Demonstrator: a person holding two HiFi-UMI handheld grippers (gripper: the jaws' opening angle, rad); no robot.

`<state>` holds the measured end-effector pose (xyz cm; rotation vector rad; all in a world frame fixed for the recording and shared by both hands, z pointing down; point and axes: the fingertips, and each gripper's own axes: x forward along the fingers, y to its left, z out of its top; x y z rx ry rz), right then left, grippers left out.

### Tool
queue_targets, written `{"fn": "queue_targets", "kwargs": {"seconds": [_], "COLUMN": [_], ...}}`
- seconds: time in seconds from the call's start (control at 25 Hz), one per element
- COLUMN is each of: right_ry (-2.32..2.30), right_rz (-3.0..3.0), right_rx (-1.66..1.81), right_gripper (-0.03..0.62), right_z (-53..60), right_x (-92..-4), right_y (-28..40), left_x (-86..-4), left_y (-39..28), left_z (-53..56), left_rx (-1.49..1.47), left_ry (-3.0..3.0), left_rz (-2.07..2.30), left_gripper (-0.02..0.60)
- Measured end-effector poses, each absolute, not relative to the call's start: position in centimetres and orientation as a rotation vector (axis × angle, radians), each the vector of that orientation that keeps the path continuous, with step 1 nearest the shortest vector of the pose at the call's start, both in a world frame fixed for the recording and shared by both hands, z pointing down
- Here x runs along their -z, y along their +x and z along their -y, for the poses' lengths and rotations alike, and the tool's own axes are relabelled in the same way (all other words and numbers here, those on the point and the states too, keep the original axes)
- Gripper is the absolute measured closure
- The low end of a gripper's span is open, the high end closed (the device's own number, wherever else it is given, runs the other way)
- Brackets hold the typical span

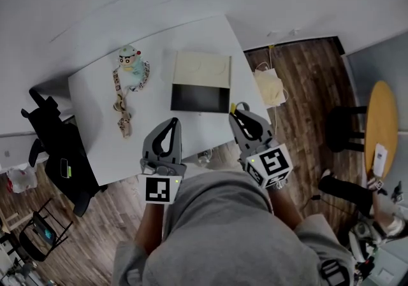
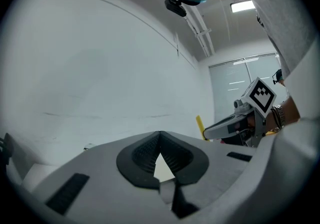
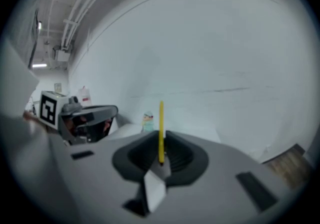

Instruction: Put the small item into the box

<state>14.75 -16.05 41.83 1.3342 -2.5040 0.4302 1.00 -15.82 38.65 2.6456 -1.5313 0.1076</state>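
Note:
An open box [image 1: 200,97] with a black inside and a cream lid [image 1: 201,69] folded back lies on the white table [image 1: 95,119], right of centre. My right gripper [image 1: 235,113] hovers at the box's near right corner, shut on a thin yellow item [image 1: 233,107]. In the right gripper view the yellow item [image 3: 161,128] stands upright between the pads. My left gripper [image 1: 173,121] is shut with nothing in it, just in front of the box's near left corner; the left gripper view shows the right gripper [image 2: 235,124] beside it.
A cartoon doll with a beaded strap [image 1: 130,65] lies at the table's left. A black chair [image 1: 54,141] stands left of the table. On the wooden floor to the right are a cream bag [image 1: 269,86], a black stool [image 1: 347,127] and a round wooden table [image 1: 381,127].

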Motion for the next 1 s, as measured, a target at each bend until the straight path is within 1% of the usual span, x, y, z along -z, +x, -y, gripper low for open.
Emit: {"fn": "queue_targets", "kwargs": {"seconds": [0.48, 1.0], "right_ry": [1.283, 1.129], "right_rz": [2.436, 2.331], "right_rx": [-0.516, -0.562], "right_gripper": [0.533, 0.534], "right_z": [19.8, 21.9], "right_x": [-44.8, -50.0], "right_y": [12.4, 9.5], "left_x": [-41.1, -43.9], "left_y": [-0.1, -0.4], "left_z": [19.8, 21.8], "left_rx": [-0.154, -0.195], "left_ry": [2.611, 2.580], "left_rz": [1.459, 1.391], "left_gripper": [0.551, 0.551]}}
